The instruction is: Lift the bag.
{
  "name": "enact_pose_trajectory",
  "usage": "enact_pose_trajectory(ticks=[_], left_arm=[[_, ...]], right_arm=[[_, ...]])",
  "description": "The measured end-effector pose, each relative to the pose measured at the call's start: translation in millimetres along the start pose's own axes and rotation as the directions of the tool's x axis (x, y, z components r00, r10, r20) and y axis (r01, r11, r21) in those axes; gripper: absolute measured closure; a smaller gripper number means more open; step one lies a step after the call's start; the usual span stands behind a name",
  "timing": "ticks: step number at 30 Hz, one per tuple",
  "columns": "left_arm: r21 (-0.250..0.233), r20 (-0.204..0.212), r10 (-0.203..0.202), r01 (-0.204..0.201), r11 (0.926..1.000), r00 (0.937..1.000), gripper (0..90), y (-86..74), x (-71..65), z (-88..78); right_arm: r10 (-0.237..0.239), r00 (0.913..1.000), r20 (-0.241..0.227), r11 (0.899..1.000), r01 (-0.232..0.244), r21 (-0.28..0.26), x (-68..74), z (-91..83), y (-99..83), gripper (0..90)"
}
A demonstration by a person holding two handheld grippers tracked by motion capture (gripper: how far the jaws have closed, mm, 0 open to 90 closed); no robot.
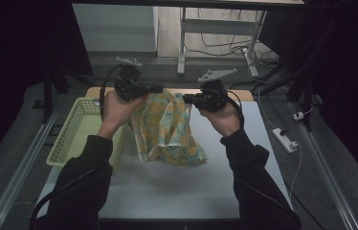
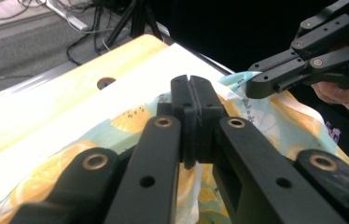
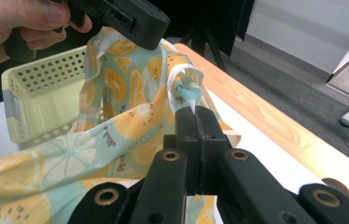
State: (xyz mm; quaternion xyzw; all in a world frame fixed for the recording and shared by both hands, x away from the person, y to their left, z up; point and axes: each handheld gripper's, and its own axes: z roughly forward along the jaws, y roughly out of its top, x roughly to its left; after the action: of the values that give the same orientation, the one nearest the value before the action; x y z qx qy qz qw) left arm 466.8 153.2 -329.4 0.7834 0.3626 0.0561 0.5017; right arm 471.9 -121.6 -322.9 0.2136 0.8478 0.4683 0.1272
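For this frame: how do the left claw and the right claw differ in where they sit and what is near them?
The left claw holds the citrus-print fabric garment at its upper left corner, next to the pale yellow perforated plastic basket; the right claw grips the upper right corner, over the white tabletop. In the high view, the left sits slightly higher than the right. Both are shut on the cloth.

Left claw (image 1: 160,88) and right claw (image 1: 185,98) — both clamped, raised, tip to tip

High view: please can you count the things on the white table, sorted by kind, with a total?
Orange-and-teal lemon-print fabric garment: 1
Pale yellow perforated plastic basket: 1
Black hand-held gripper: 2, left and right, both shut on the garment's top edge
Total: 4
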Motion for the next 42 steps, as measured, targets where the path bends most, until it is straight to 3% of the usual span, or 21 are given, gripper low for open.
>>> enact_pose_trajectory(ticks=[12,31,36,42], left_arm=[[0.057,-0.008,0.000,0.000,0.9984,1.0000,88.1,-20.8,5.2,15.5],[0.132,-0.024,0.010,-0.006,0.9912,0.9997,83.4,-45.5,15.6,35.4],[0.133,-0.017,0.010,-0.008,0.9911,0.9998,78.4,-47.1,16.5,37.2],[0.103,-0.022,0.033,-0.030,0.9942,0.9992,62.9,-43.7,12.6,29.7]], right_arm=[[0.029,0.9994,-0.017,0.999,-0.029,0.014,-3.0,14.6,-20.7,90.0],[0.047,0.9988,-0.011,0.996,-0.046,0.080,-4.7,37.8,-43.0,87.5],[0.063,0.9979,-0.016,0.995,-0.062,0.075,-5.1,39.2,-44.0,83.0],[0.071,0.9974,-0.016,0.996,-0.070,0.050,-4.4,34.6,-39.3,73.5]])
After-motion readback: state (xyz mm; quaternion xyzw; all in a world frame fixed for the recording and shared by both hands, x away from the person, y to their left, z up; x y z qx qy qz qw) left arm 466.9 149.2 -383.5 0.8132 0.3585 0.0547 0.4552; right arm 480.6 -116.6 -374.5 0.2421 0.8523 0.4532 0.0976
